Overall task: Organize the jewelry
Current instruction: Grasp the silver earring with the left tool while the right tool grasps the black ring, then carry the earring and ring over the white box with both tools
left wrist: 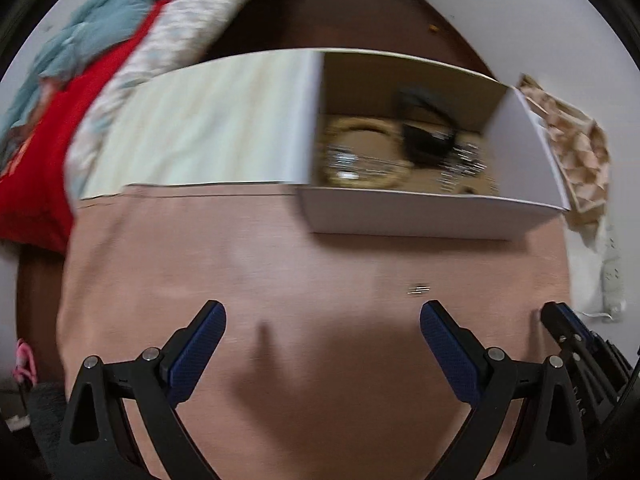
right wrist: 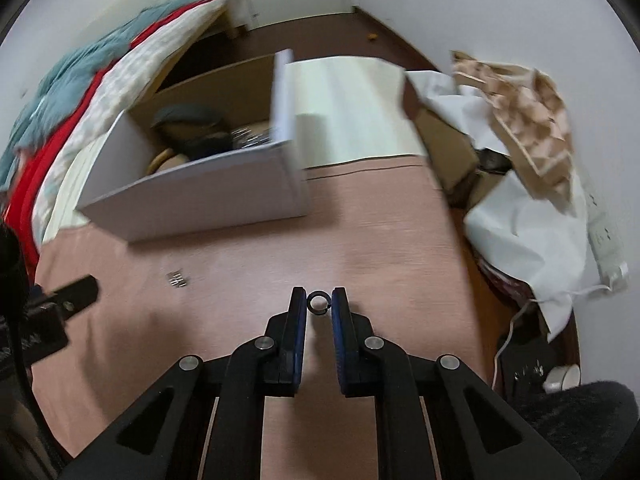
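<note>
My right gripper (right wrist: pixel 319 301) is shut on a small dark ring (right wrist: pixel 318 303), held between its fingertips above the pink cloth (right wrist: pixel 360 248). My left gripper (left wrist: pixel 322 320) is open and empty over the same cloth (left wrist: pixel 280 264). A small silver piece (left wrist: pixel 418 289) lies on the cloth ahead of the left gripper's right finger; it also shows in the right wrist view (right wrist: pixel 177 279). A white cardboard box (left wrist: pixel 420 216) stands open beyond it and holds blurred gold bangles (left wrist: pixel 360 152), a black item (left wrist: pixel 428 140) and silver jewelry. The box shows in the right wrist view (right wrist: pixel 200 208) too.
Red, teal and patterned bedding (left wrist: pixel 60 120) is piled at the left. A cream sheet (left wrist: pixel 208 120) lies beside the box. A patterned wooden box (right wrist: pixel 528 120) and white paper (right wrist: pixel 528 240) sit at the right, near a power strip (right wrist: pixel 604 236). Dark floor (left wrist: pixel 360 20) lies behind.
</note>
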Available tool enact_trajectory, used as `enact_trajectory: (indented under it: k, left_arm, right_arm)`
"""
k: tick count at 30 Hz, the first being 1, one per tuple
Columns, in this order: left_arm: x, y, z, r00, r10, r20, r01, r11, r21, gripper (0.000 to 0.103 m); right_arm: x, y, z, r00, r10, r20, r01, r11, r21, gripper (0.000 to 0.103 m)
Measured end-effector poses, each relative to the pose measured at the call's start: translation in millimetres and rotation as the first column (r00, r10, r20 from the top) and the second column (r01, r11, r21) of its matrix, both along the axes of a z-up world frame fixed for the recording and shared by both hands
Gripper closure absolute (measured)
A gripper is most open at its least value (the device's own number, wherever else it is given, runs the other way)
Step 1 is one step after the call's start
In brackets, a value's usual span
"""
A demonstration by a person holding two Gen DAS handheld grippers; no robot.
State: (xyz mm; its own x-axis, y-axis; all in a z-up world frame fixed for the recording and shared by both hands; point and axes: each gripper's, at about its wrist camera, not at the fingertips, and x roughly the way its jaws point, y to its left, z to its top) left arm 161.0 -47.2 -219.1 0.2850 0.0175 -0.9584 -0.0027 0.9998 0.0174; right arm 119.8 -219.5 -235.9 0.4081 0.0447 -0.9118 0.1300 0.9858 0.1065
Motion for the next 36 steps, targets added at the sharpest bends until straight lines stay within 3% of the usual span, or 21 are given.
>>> enact_trajectory:
  k: [2, 3, 5, 11, 14, 17, 27, 32, 33, 35, 36]
  left_arm:
    - [2.5, -17.9, -4.5, 0.999, -0.037, 0.005, 0.037, 0.999, -0.004, 0.01]
    - [3.3, -25.5, -6.5, 0.999, -0.052, 0.007, 0.052, 0.999, -0.001, 0.017]
    - [6.0, -36.9, -11.8, 0.997, -0.078, -0.005, 0.078, 0.997, -0.002, 0.041]
    - [3.4, -52.9, -20.7, 0.992, -0.123, -0.025, 0.123, 0.992, -0.004, 0.076]
    - [4.4, -53.7, -22.6, 0.99, -0.138, -0.028, 0.138, 0.99, -0.007, 0.091]
    - [4.1, -54.3, -23.0, 0.989, -0.146, -0.023, 0.146, 0.989, -0.009, 0.096]
    - [3.0, -46.9, -12.3, 0.989, -0.145, 0.019, 0.146, 0.989, -0.03, 0.099]
    - [-1.2, -28.5, -6.9, 0.997, -0.077, 0.032, 0.079, 0.994, -0.081, 0.092]
    - [-0.8, -25.5, -8.1, 0.998, -0.065, 0.027, 0.067, 0.994, -0.081, 0.089]
    - [1.2, -20.9, -12.6, 0.999, -0.046, 0.014, 0.047, 0.995, -0.083, 0.057]
    - [2.0, -20.8, -14.3, 0.999, -0.042, 0.012, 0.043, 0.995, -0.088, 0.051]
  right_arm:
    - [-1.0, -13.0, 0.2, 0.999, -0.033, -0.002, 0.033, 0.999, -0.002, 0.09]
    - [-1.5, -18.8, -0.8, 0.999, -0.045, -0.007, 0.045, 0.999, 0.002, 0.09]
    - [-0.8, -25.7, -1.9, 0.998, -0.06, -0.009, 0.06, 0.998, 0.0, 0.09]
    - [-0.2, -36.3, -0.1, 0.997, -0.072, -0.003, 0.072, 0.997, -0.002, 0.09]
    - [0.2, -38.7, 0.3, 0.997, -0.076, -0.001, 0.076, 0.997, 0.003, 0.09]
    - [-0.2, -38.5, 2.2, 0.997, -0.08, 0.004, 0.08, 0.997, 0.001, 0.09]
    - [-1.2, -39.9, 14.2, 0.996, -0.083, 0.027, 0.082, 0.997, 0.006, 0.09]
    - [-2.0, -42.1, 20.7, 0.995, -0.091, 0.04, 0.09, 0.996, 0.014, 0.09]
    - [-1.8, -42.9, 21.3, 0.995, -0.093, 0.041, 0.092, 0.996, 0.017, 0.09]
    - [-1.5, -44.1, 22.7, 0.994, -0.1, 0.044, 0.099, 0.995, 0.019, 0.09]
    - [-1.2, -44.7, 22.5, 0.994, -0.103, 0.043, 0.102, 0.995, 0.021, 0.09]
